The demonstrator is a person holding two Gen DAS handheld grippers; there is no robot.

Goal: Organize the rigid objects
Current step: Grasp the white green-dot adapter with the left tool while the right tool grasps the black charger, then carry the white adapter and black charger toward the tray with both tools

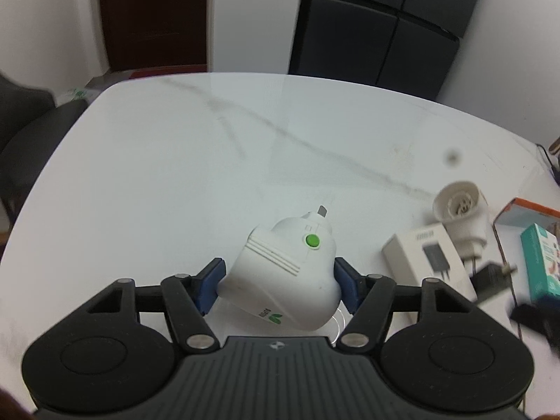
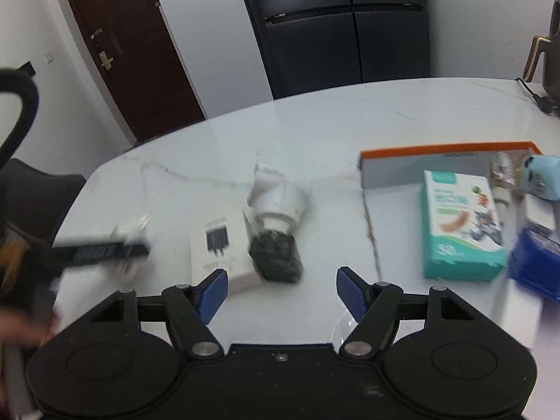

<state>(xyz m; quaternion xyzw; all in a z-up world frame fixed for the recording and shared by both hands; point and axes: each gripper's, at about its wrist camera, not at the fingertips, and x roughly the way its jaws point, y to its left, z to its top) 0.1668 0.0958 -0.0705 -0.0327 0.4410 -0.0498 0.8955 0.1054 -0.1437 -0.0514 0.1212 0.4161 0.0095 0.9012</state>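
My left gripper (image 1: 278, 285) is shut on a white plug-in device with a green button (image 1: 283, 273), held above the white marble table (image 1: 175, 161). My right gripper (image 2: 280, 292) is open and empty above the table. Just ahead of it lie a white charger box (image 2: 222, 248), a black adapter (image 2: 276, 253) and a white lamp socket (image 2: 280, 199). The same box (image 1: 428, 260), socket (image 1: 462, 215) and adapter (image 1: 490, 278) show at the right in the left wrist view. An orange-rimmed tray (image 2: 444, 150) at the right holds a teal box (image 2: 462, 224) and other items.
The left gripper appears blurred at the left edge of the right wrist view (image 2: 101, 250). A blue object (image 2: 535, 262) and a light blue item (image 2: 542, 178) sit in the tray. A dark cabinet (image 2: 336, 24), a door (image 2: 129, 45) and a black chair (image 1: 31, 133) surround the table.
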